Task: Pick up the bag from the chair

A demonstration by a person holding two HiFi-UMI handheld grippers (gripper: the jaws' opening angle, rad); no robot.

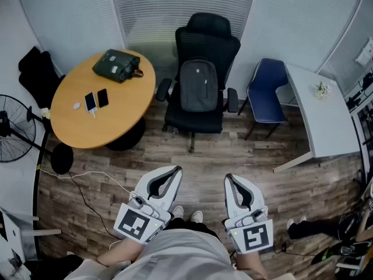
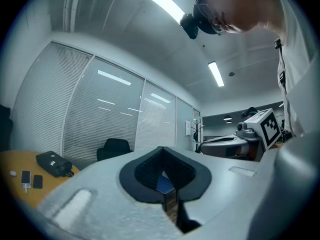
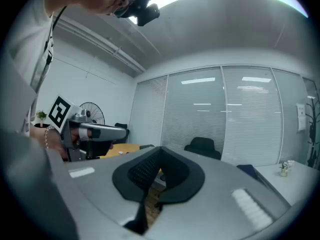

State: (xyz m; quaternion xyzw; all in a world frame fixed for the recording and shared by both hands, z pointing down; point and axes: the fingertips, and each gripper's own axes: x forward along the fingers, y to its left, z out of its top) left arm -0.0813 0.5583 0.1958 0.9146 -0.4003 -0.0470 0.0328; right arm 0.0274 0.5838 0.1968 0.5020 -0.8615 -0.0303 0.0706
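Observation:
A grey backpack (image 1: pixel 198 86) stands upright on the seat of a black office chair (image 1: pixel 207 31) across the wooden floor, straight ahead of me. My left gripper (image 1: pixel 176 170) and right gripper (image 1: pixel 228 178) are held close to my body, side by side, well short of the chair. Both are shut with nothing between the jaws. In the left gripper view the left gripper (image 2: pixel 164 150) fills the lower half and only the chair's back (image 2: pixel 116 146) shows behind it. The right gripper (image 3: pixel 160 150) does likewise in its own view, with the chair's back (image 3: pixel 202 145) beyond; the backpack is hidden there.
Left of the chair is a round wooden table (image 1: pixel 70 121) holding a dark green bag (image 1: pixel 118 65) and two phones (image 1: pixel 96 100). A blue chair (image 1: pixel 265 92) and a white table (image 1: pixel 326 121) stand to the right. A fan (image 1: pixel 14 136) and a floor cable (image 1: pixel 87 177) are at left.

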